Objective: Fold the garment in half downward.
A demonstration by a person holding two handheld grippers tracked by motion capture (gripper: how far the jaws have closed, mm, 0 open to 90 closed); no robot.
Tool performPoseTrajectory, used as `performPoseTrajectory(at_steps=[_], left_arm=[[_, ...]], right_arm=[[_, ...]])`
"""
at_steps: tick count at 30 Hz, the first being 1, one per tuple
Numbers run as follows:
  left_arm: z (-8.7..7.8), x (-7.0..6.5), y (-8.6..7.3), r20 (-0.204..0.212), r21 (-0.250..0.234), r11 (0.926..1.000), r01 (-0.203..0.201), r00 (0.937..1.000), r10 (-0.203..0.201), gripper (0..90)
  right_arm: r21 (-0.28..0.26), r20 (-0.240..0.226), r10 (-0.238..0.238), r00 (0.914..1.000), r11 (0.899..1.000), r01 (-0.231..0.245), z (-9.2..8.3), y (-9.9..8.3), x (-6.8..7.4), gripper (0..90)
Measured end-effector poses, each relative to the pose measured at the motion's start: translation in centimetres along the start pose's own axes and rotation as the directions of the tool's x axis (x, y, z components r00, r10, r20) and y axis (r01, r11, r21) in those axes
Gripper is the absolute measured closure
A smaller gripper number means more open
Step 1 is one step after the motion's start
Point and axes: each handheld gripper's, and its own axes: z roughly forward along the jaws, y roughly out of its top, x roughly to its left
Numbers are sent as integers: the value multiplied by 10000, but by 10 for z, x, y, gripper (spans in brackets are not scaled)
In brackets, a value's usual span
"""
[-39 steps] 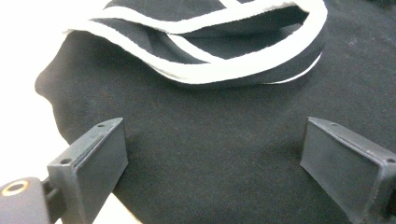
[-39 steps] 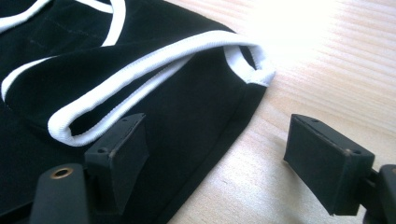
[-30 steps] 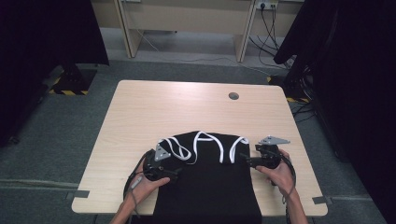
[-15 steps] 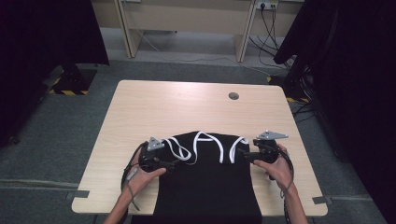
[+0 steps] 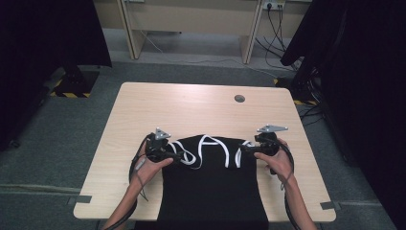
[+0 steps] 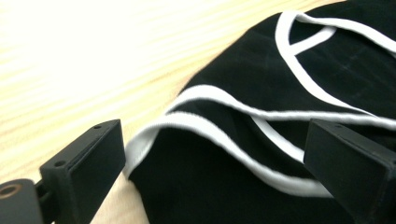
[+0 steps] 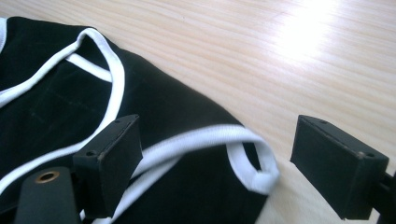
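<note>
Garment, high view: a black garment (image 5: pixel 210 187) with white trim (image 5: pixel 191 160) lies flat on the near half of the wooden table (image 5: pixel 201 108), its lower part running off the near edge.
Left gripper, high view: the left gripper (image 5: pixel 165 154) sits at the garment's left top corner, held in the person's left hand (image 5: pixel 151 165); from up here I cannot tell how far its jaws stand apart.
Right gripper, high view: the right gripper (image 5: pixel 249 148) sits at the garment's right top corner, held in the right hand (image 5: pixel 277 160), with a grey plate (image 5: pixel 271 128) on top.
Cable hole, high view: a round cable hole (image 5: pixel 239 98) lies on the table beyond the garment, well apart from it.
Left gripper view: the left gripper (image 6: pixel 212 161) has its jaws spread wide, one on each side of the garment's corner, closed on nothing; the garment (image 6: pixel 289 121) with its white trim (image 6: pixel 219 95) lies between and beyond them, bare table (image 6: pixel 88 60) beside it.
Right gripper view: the right gripper (image 7: pixel 217 156) is likewise wide open, its jaws straddling the garment's corner loop of white trim (image 7: pixel 252 161); the garment (image 7: pixel 51 112) spreads away from the loop, and the table (image 7: pixel 280 51) lies past it.
</note>
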Motion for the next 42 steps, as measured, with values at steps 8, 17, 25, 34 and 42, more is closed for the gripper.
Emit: performPoseTrajectory(at_steps=[8, 17, 25, 34, 42], left_arm=[[21, 0, 10, -230, 428, 9990, -105, 9997, 115, 45], [31, -4, 7, -261, 157, 9968, -785, 9965, 789, 166], [27, -14, 1, 390, -537, 9932, -1030, 9937, 1052, 654], [26, -16, 4, 533, -523, 9938, -986, 9934, 1014, 782], [21, -15, 16, 700, -766, 9928, -920, 9928, 974, 790]], right_arm=[[496, -116, -249, 9996, 9984, 254, 21, 9, 6, 166], [750, 39, -1090, 9940, 9913, 1084, 31, 5, 9, 296], [675, -748, -1389, 9875, 9873, 1440, 26, 4, 14, 730], [367, -868, -1334, 9872, 9899, 1370, 20, 6, 13, 785], [-50, -805, -1553, 9846, 9878, 1554, 7, 18, 12, 794]])
